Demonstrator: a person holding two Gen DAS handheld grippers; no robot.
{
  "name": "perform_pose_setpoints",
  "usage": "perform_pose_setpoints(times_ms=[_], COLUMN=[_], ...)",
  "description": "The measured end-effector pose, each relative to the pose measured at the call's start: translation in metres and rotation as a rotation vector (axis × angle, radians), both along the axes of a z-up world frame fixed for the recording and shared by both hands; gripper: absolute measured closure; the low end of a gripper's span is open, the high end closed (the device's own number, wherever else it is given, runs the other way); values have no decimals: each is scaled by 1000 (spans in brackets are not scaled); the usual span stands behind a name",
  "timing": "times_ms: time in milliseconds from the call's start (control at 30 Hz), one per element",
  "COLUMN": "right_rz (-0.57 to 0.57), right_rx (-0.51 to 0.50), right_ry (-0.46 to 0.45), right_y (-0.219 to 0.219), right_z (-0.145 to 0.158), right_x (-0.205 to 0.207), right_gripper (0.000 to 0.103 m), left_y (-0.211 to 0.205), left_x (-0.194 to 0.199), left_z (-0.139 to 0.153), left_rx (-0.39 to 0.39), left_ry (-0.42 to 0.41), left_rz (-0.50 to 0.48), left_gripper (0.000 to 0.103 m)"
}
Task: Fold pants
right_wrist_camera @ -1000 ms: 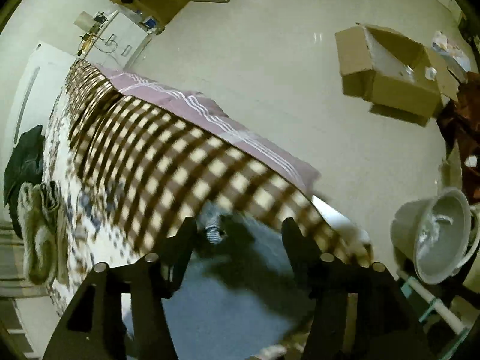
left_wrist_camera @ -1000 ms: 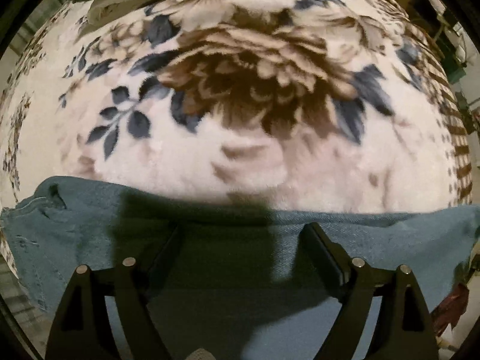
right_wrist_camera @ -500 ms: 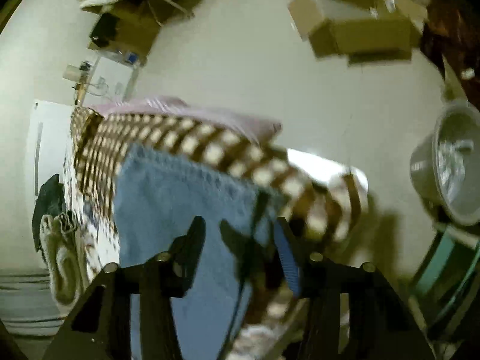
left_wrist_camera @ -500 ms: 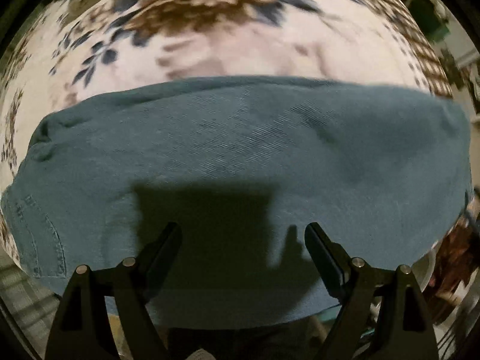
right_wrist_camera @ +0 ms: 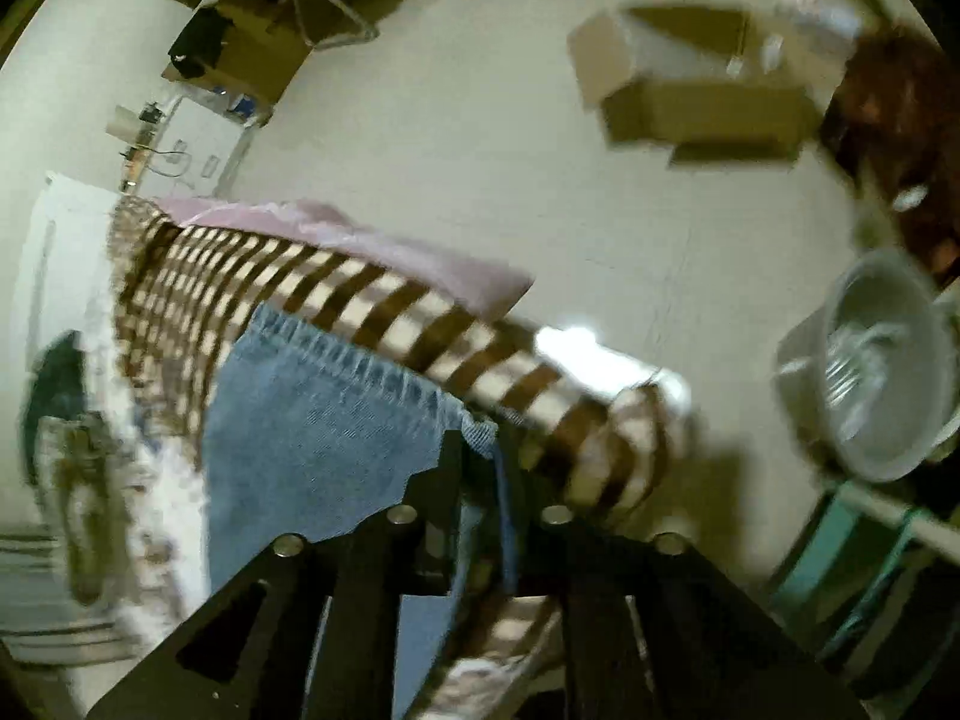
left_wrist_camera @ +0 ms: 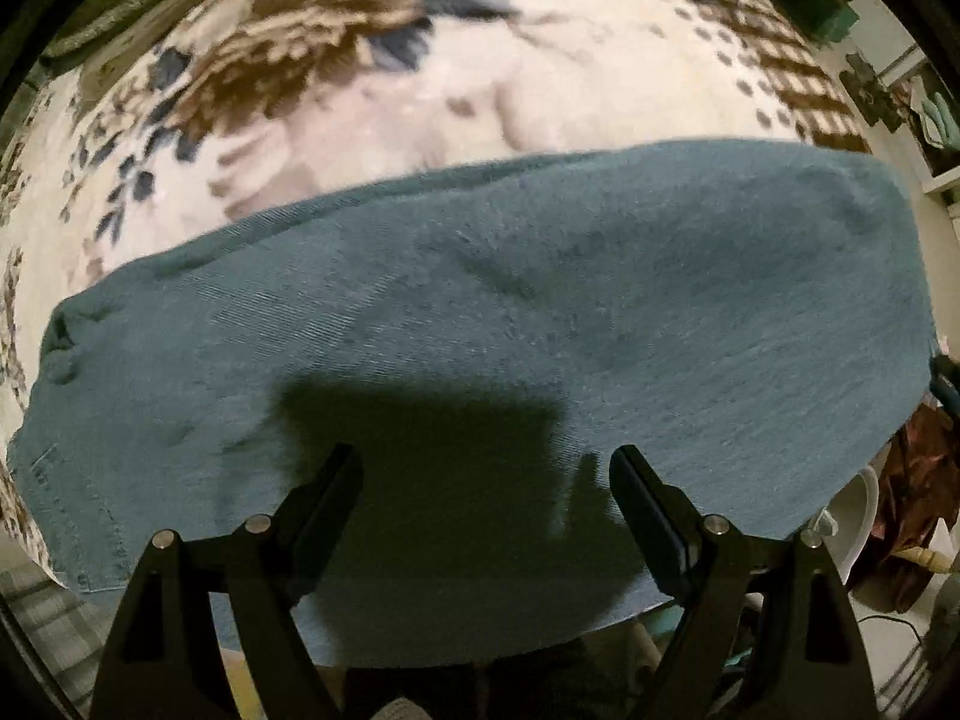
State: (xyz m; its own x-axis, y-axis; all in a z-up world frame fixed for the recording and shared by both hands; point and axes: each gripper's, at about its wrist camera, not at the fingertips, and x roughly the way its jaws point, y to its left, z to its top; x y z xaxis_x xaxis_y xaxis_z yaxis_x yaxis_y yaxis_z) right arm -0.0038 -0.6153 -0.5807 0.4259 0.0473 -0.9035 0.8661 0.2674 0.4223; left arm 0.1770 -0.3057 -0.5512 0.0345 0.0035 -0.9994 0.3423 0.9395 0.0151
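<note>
The blue denim pants (left_wrist_camera: 480,324) lie flat across the floral blanket (left_wrist_camera: 372,78) on the bed. My left gripper (left_wrist_camera: 486,474) is open and hovers above the pants near the bed's near edge, holding nothing. In the right wrist view the pants (right_wrist_camera: 324,420) end at a hemmed leg cuff (right_wrist_camera: 384,372) on the brown checked blanket (right_wrist_camera: 360,294). My right gripper (right_wrist_camera: 480,450) is shut on the corner of that cuff at the bed's edge.
Beyond the bed's edge the right wrist view shows pale floor, an open cardboard box (right_wrist_camera: 690,90), a grey plastic basin (right_wrist_camera: 864,366) on a green stand, and a pink striped sheet (right_wrist_camera: 360,240) under the checked blanket. Clutter stands along the far wall.
My right gripper has closed on the cuff corner; a second ago it was open above the bed edge. The left view has pulled back, so the pants fill more of it.
</note>
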Motion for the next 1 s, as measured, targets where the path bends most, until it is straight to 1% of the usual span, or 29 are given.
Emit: perform_pose_setpoints(times_ms=[33, 100, 133, 167, 200, 233, 267, 300, 333, 400, 433, 500, 533, 600, 667, 700, 733, 800, 867, 900, 933, 967, 1000], right_rz=[-9, -13, -2, 17, 27, 31, 34, 32, 32, 25, 28, 54, 63, 95, 109, 119, 122, 110, 116, 114, 97, 78, 61], right_rx=[58, 118, 148, 180, 200, 199, 179, 167, 177, 184, 185, 187, 193, 221, 247, 243, 239, 241, 226, 215, 208, 198, 185], right_ry=[-44, -126, -142, -148, -167, -193, -229, -284, -343, -419, -430, -415, -431, -507, -584, -583, -577, -581, -587, -580, -575, -568, -563], right_y=[-3, -3, -2, 1, 4, 7, 9, 11, 12, 14, 15, 14, 13, 12, 10, 10, 10, 11, 12, 12, 12, 13, 14], right_z=[-6, -14, -20, -31, -41, -47, -50, -49, -50, -49, -51, -62, -65, -68, -67, -69, -74, -85, -84, -81, -80, -77, -71], right_x=[-5, -12, -12, -11, -11, -10, -10, -9, -8, -5, -2, 9, 13, 23, 28, 32, 35, 41, 49, 51, 51, 49, 46], right_gripper=[60, 48, 48, 48, 48, 48, 48, 48, 54, 56, 55, 54, 54, 54, 54, 53, 49, 51, 51, 62, 85, 92, 92], left_y=[-1, -2, -5, -6, -6, -7, -10, -14, -19, -21, -23, -27, -27, -19, -22, -24, -23, -24, -23, -24, -19, -16, -12], left_x=[2, 3, 0, -2, -3, -4, -5, -7, -9, -7, -6, -8, -5, 9, 10, 7, 7, 16, 15, 15, 16, 17, 20], left_z=[-8, -23, -26, -31, -33, -34, -35, -37, -40, -45, -47, -48, -48, -47, -48, -48, -47, -47, -47, -47, -48, -48, -44], left_rx=[5, 0, 1, -10, -28, -42, -46, -47, -42, -30, -31, -32, -31, -30, -32, -33, -33, -33, -32, -33, -36, -40, -46], left_ry=[8, 37, 47, 54, 46, 34, 29, 29, 26, 17, 14, 6, -1, -7, -11, -14, -19, -34, -41, -39, -36, -28, -20], left_rz=[-2, 0, 6, 18, 26, 28, 25, 19, 12, 10, 16, 34, 41, 45, 58, 64, 72, 87, 89, 92, 98, 101, 106], left_gripper=[18, 18, 18, 16, 12, 10, 5, 1, 0, 0, 0, 0, 0, 0, 0, 0, 0, 0, 0, 0, 0, 0, 0])
